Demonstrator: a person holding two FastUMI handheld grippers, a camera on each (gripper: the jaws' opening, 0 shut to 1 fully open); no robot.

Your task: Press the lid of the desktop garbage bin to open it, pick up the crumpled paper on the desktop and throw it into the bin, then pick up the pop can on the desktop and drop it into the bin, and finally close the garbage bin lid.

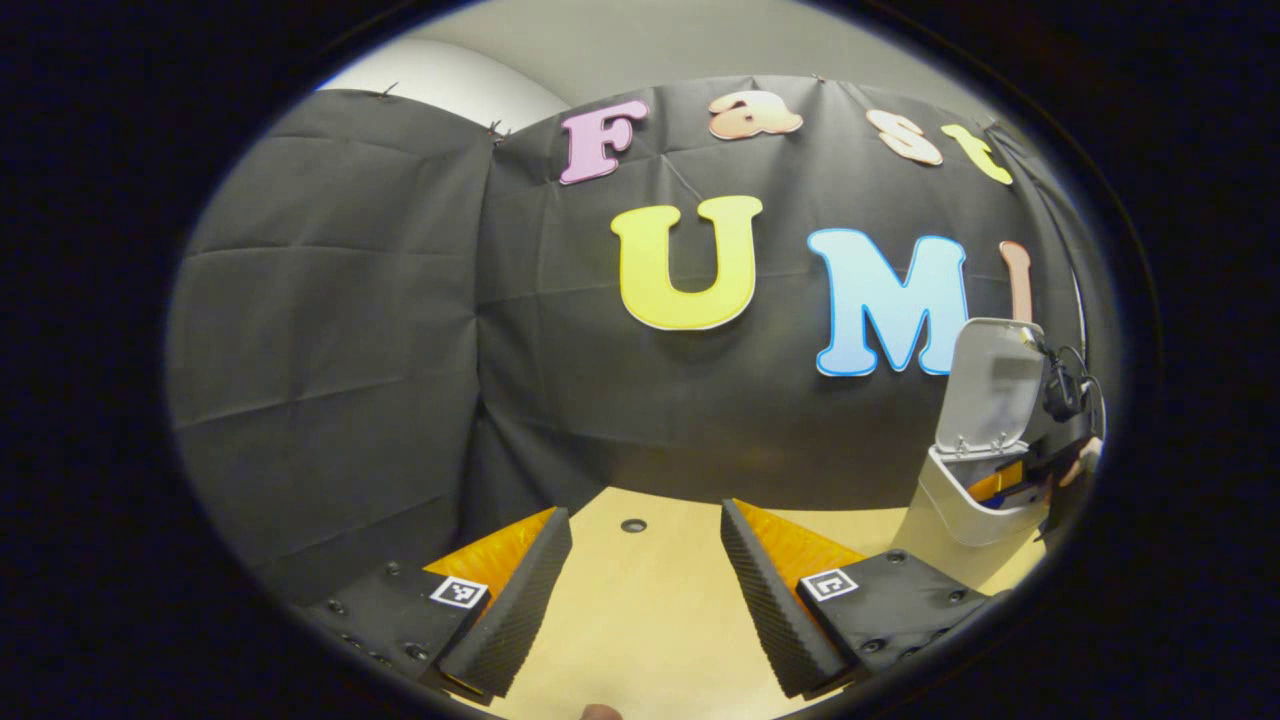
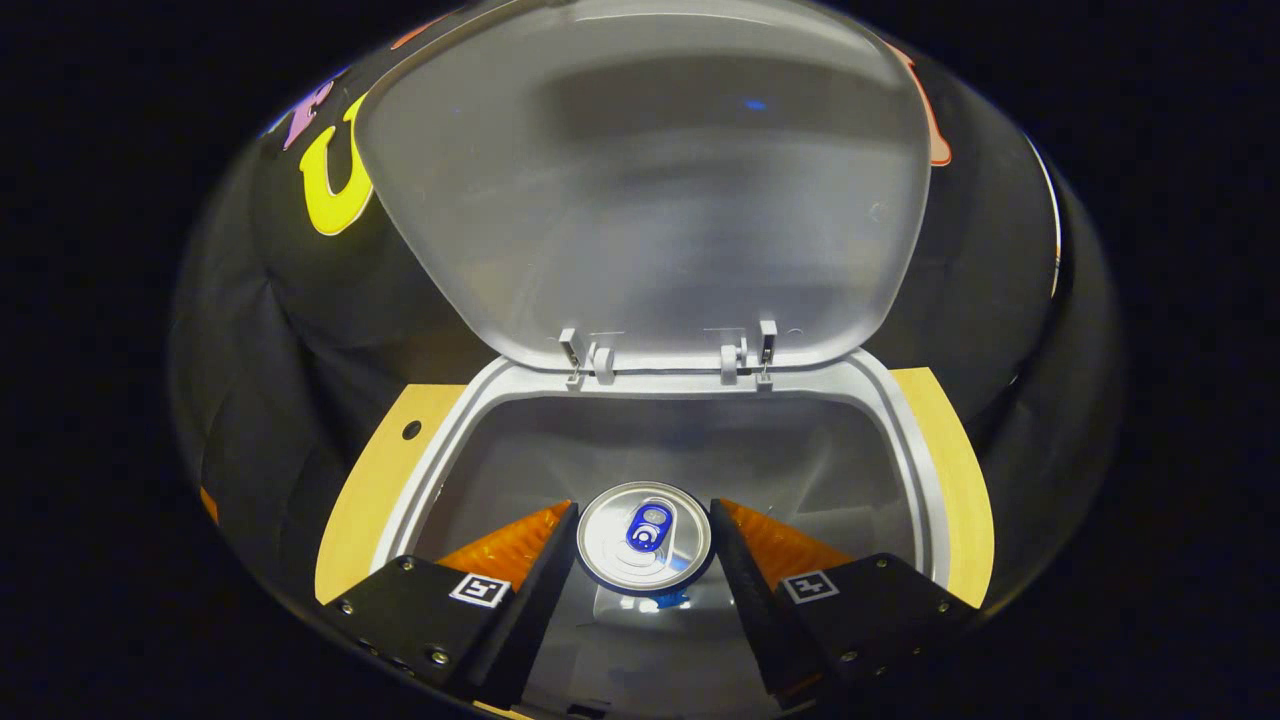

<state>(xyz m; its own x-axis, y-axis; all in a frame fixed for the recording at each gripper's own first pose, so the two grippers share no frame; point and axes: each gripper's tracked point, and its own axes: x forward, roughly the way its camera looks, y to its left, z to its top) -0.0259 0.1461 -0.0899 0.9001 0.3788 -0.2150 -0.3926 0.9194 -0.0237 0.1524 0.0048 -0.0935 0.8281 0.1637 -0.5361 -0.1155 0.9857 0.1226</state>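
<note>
Your right gripper (image 2: 645, 560) holds pop can (image 2: 645, 540) between both fingers, top end facing camera, directly over open mouth of garbage bin (image 2: 925, 470). Lid (image 2: 650, 180) stands raised on rear hinges. Your left gripper (image 1: 645, 590) hangs low over wooden desktop (image 1: 640, 610), fingers spread wide, nothing between them. From left gripper view, bin sits far right on desktop, lid up, your other gripper at its opening.

Glossy metal pop can (image 2: 644, 540), smooth plastic bin (image 2: 905, 430) (matt lid (image 2: 640, 180)) — pale wood desktop (image 1: 640, 610)
</note>
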